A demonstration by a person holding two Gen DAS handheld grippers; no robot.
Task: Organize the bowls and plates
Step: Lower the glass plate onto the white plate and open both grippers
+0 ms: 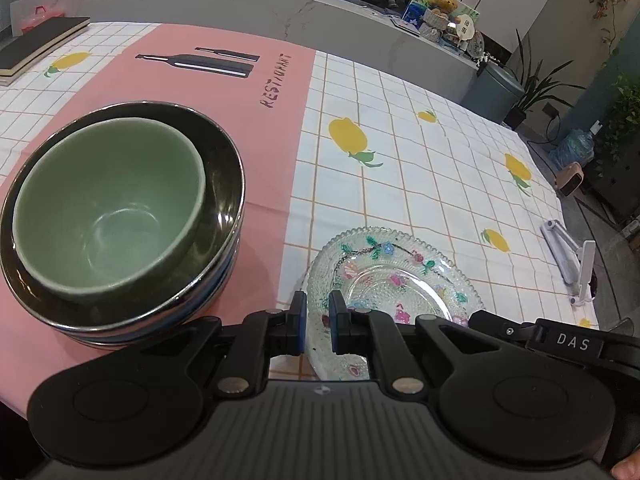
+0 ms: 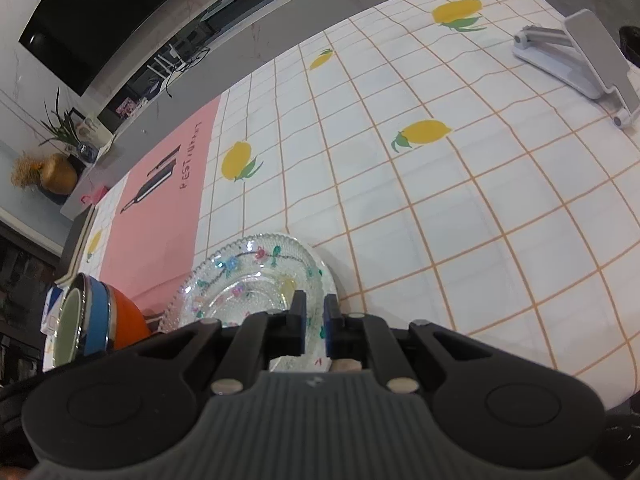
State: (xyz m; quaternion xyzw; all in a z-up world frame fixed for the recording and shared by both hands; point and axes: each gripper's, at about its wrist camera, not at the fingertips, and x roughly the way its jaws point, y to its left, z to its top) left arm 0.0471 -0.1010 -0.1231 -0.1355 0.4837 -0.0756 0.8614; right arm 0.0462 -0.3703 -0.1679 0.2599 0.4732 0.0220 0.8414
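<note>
A clear glass plate (image 1: 394, 268) with painted flowers lies on the tablecloth; it also shows in the right wrist view (image 2: 248, 276). My left gripper (image 1: 318, 326) is narrowly open with its jaws astride the plate's left rim. My right gripper (image 2: 315, 320) is narrowly open astride the plate's right rim. A green bowl (image 1: 108, 204) sits nested in a steel bowl (image 1: 218, 184) on the pink mat. In the right wrist view the stack (image 2: 96, 316) shows blue and orange bowls beneath.
A pink placemat (image 1: 224, 80) covers the left of the lemon-print tablecloth (image 1: 440, 184). A white folding stand (image 2: 576, 64) lies at the table's right edge. A black notebook (image 1: 36, 46) lies at the far left. A grey counter runs behind.
</note>
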